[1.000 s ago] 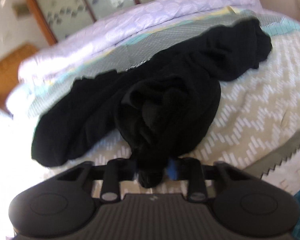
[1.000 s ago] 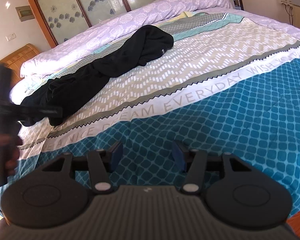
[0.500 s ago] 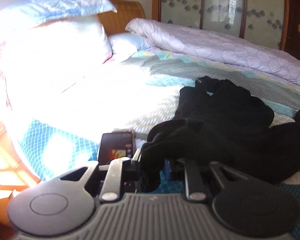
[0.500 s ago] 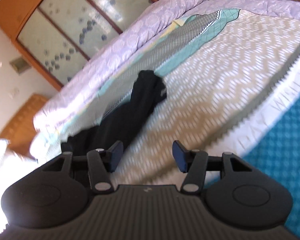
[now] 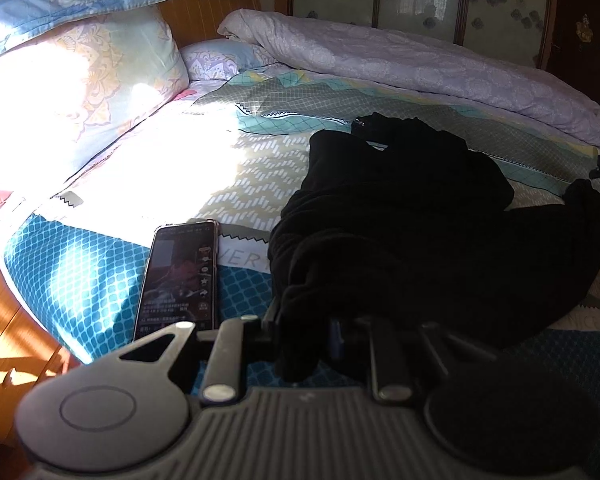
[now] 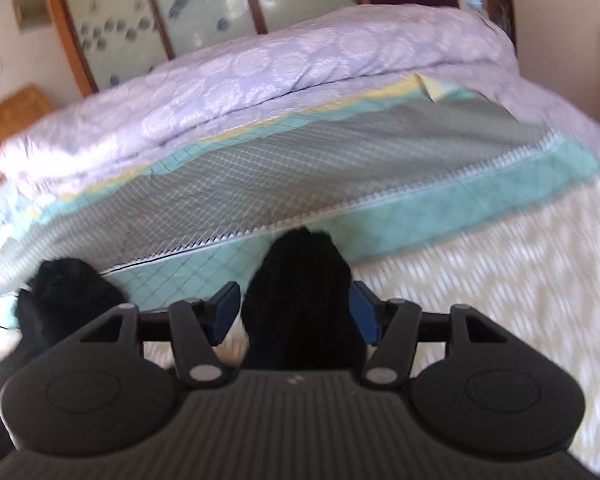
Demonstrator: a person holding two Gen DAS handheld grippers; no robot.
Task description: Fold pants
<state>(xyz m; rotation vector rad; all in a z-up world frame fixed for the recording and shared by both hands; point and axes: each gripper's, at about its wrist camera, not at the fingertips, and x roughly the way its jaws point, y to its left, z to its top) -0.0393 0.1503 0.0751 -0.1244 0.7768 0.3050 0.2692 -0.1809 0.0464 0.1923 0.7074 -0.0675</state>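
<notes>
The black pants [image 5: 420,216] lie bunched on the patterned bedspread [image 5: 252,184]. My left gripper [image 5: 304,332] is shut on a wad of the pants near the bed's front edge. In the right wrist view another end of the black pants [image 6: 298,280] sits between the blue pads [image 6: 220,308] of my right gripper [image 6: 296,312]. Its jaws stand wide apart around the fabric without pinching it. A second black lump of the pants [image 6: 64,292] lies to the left.
A smartphone [image 5: 180,276] with a lit screen lies on the teal part of the bedspread, just left of my left gripper. Pillows [image 5: 72,80] sit at the headboard. A rolled lilac duvet [image 6: 260,76] runs along the far side. The wooden floor [image 5: 4,320] lies beyond the bed's edge.
My left gripper has dragged the pants toward the bed's front edge, beside the phone. My right gripper has moved across the bed onto the other end of the pants, jaws still open.
</notes>
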